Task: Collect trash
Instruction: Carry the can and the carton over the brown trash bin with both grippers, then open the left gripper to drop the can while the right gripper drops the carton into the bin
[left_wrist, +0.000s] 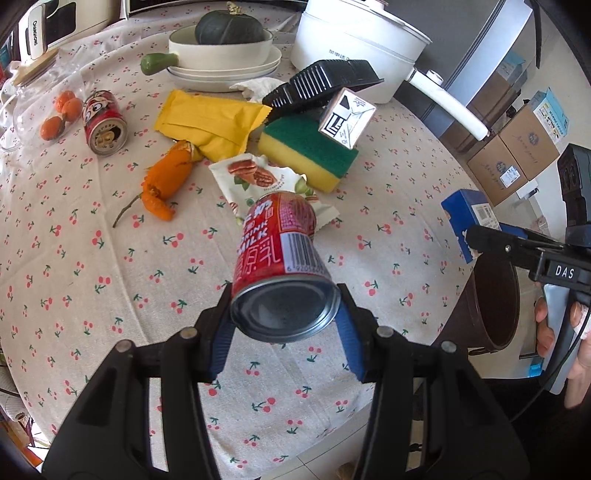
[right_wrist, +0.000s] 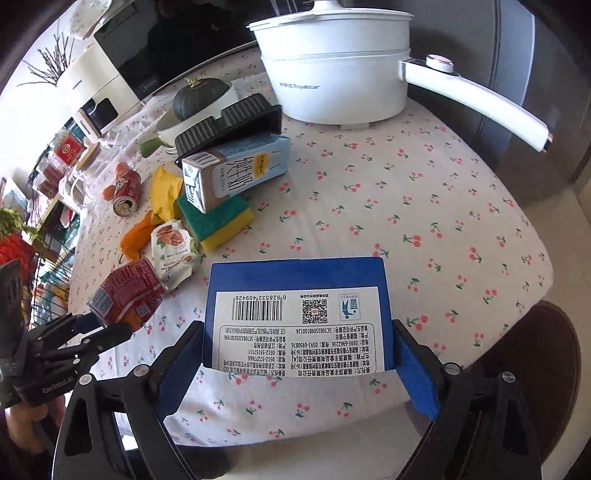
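Observation:
My left gripper (left_wrist: 284, 321) is shut on a red milk drink can (left_wrist: 282, 258) and holds it above the cherry-print tablecloth (left_wrist: 92, 277); the can also shows in the right wrist view (right_wrist: 127, 295). My right gripper (right_wrist: 299, 354) is shut on a blue box (right_wrist: 299, 314) with a barcode label, held above the table's near edge; the box also shows in the left wrist view (left_wrist: 471, 221). A brown bin (left_wrist: 495, 306) stands below the table edge, under the right gripper.
On the table lie a second red can (left_wrist: 105, 123), a yellow wrapper (left_wrist: 210, 120), a nut packet (left_wrist: 258, 181), orange peel (left_wrist: 166, 181), a sponge (left_wrist: 306, 151), a milk carton (right_wrist: 236, 170), a black tray (left_wrist: 321, 83), a white pot (right_wrist: 340, 70), and bowls with a squash (left_wrist: 221, 48).

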